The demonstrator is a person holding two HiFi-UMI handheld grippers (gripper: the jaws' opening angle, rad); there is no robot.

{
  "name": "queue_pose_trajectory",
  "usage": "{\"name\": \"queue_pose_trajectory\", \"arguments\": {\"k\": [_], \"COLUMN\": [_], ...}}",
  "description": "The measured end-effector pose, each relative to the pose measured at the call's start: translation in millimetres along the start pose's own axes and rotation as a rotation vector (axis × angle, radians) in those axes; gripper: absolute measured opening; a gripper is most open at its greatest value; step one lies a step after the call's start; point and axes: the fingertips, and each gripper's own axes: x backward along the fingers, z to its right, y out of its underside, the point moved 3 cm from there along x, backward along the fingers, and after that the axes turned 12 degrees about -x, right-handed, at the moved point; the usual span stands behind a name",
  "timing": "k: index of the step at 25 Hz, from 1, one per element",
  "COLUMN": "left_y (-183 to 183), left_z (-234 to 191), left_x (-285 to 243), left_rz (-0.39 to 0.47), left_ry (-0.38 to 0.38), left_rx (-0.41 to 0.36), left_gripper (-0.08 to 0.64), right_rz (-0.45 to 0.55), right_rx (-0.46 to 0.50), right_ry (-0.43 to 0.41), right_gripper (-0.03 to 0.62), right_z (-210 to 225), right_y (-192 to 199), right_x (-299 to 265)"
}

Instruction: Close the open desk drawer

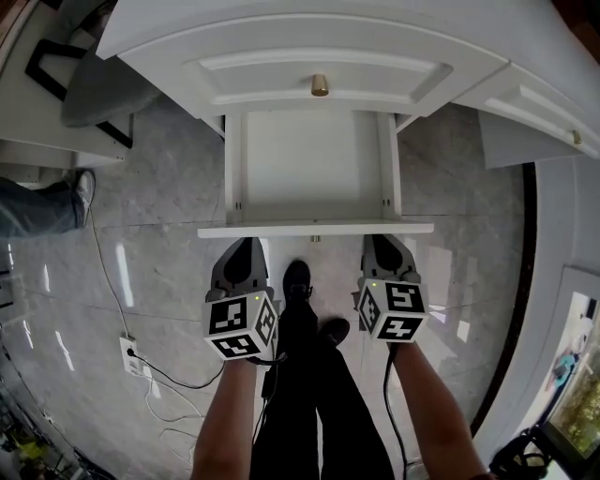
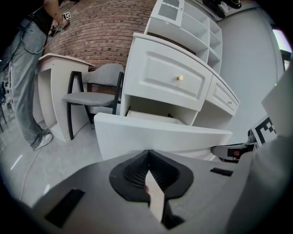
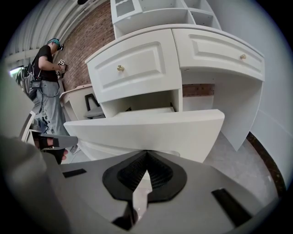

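head view: steeply down over drawer (image 1: 314, 228) | gripper views: low, close, both facing drawer front

The glossy grey marble floor (image 1: 159, 253) is carrying the white desk (image 1: 281, 28) along the top, a power strip (image 1: 131, 356) trailing cables (image 1: 183, 380) at lower left, and a bystander's shoe (image 1: 84, 190) at the left edge.

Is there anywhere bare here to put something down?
The open drawer is bare inside, between its side walls. The floor left of it, between chair and power strip, is free. Crowded: before the front panel, with left gripper, right gripper and the person's shoes.
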Motion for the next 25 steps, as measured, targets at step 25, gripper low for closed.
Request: {"name": "queue_pose_trajectory", "arguments": {"k": [25], "left_y": [-60.5], "left_z": [-24.6], "left_x": [-73.8], "left_rz": [0.033], "left_ry": [0.017], "left_rx": [-0.025], "left_gripper": [0.009], "right_rz": [0.046], "right_rx": [0.021], "right_ry": [0.02], "right_gripper": [0.005], "right_z": [0.5], "right_y": [-68.2], "right_x": [-69.0]}}
